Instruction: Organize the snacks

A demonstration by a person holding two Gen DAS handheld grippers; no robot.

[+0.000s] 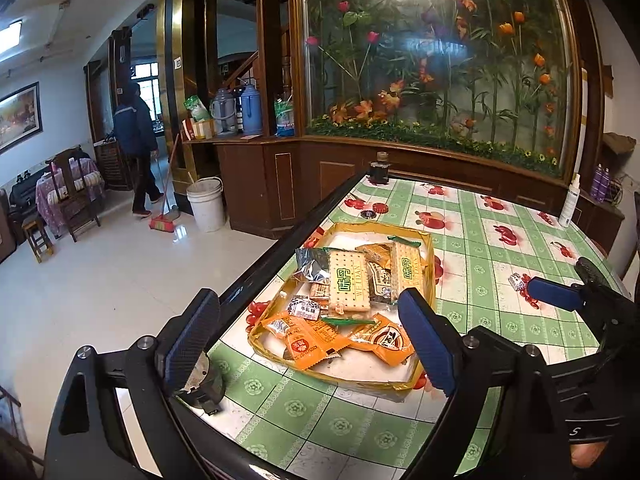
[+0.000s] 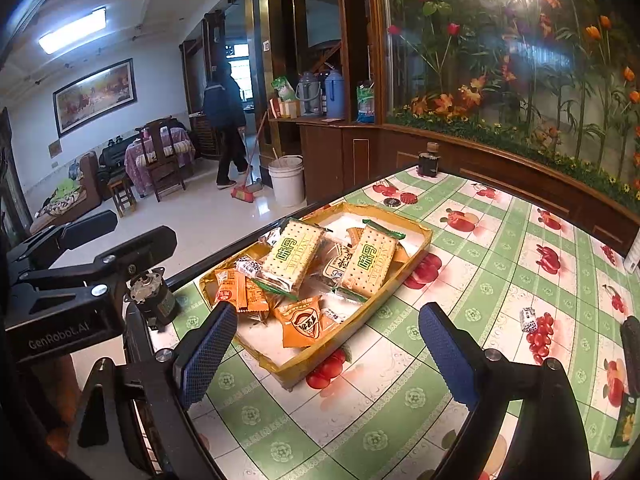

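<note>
Two tongs (image 1: 308,344) (image 2: 326,354) released, empty, yellow snack tray (image 1: 416,380) just ahead, small candy (image 2: 527,319) right.

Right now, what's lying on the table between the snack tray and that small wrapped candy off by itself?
Nothing: only bare tablecloth separates the tray from the small candy, clearest in the right wrist view.

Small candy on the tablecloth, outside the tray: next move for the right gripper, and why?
Probably ease the right gripper toward the small candy. It is the only snack lying outside the yellow tray, the open, empty jaws are already nearby, and the left gripper hovers over the tray's packets.
</note>
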